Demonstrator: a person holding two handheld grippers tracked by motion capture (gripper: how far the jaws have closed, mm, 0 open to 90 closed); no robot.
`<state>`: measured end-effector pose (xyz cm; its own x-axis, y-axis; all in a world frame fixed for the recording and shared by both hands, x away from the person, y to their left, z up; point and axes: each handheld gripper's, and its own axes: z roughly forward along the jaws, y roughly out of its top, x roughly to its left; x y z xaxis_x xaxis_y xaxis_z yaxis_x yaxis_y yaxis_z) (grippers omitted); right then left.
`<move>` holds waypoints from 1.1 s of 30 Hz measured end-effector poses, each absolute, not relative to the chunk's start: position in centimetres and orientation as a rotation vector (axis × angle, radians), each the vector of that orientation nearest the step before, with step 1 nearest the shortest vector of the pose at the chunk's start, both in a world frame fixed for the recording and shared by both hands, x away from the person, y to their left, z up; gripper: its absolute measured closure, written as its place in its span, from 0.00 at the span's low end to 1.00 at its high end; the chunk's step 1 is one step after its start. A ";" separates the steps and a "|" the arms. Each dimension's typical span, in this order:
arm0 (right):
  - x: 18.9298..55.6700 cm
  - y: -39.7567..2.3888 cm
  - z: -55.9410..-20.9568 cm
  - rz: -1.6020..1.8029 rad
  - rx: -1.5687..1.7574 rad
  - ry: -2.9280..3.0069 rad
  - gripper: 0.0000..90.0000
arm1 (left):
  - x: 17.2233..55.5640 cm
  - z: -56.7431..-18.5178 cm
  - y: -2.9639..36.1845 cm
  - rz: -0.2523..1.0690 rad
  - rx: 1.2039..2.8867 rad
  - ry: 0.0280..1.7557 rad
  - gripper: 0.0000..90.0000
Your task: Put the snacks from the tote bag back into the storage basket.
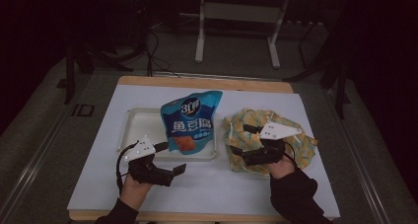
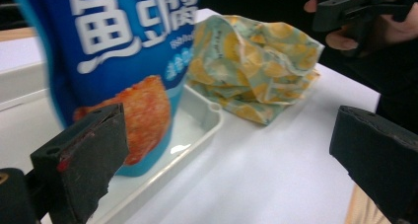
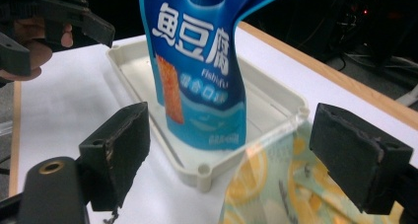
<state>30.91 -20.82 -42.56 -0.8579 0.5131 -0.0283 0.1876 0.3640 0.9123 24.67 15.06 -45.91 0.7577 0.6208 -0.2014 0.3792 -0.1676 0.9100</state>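
A blue snack bag with white lettering stands upright in a shallow white tray. To its right lies a crumpled yellow-patterned cloth. My left gripper is open at the tray's near right corner, its jaws wide apart beside the bag and tray rim, holding nothing. My right gripper is open above the cloth's left part. Along its jaws I see the cloth's edge low between them, and the bag and tray beyond.
A white mat covers the wooden table, whose edge shows at the back. Bare mat lies in front of the tray and the cloth. Metal frame legs stand on the dark floor behind the table.
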 end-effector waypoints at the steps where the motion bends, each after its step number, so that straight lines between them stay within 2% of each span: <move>1: 30.7 -21.1 -42.7 1.490 0.623 2.319 0.17 | 24.6 -45.9 14.9 0.250 1.790 0.774 0.02; 9: 29.5 -22.7 -43.8 1.457 0.644 2.322 0.17 | 24.5 -46.0 13.1 0.214 1.826 0.694 0.02; 33: 26.1 -27.8 -46.6 1.362 0.745 2.244 0.17 | 25.4 -48.7 10.0 0.155 1.925 0.590 0.02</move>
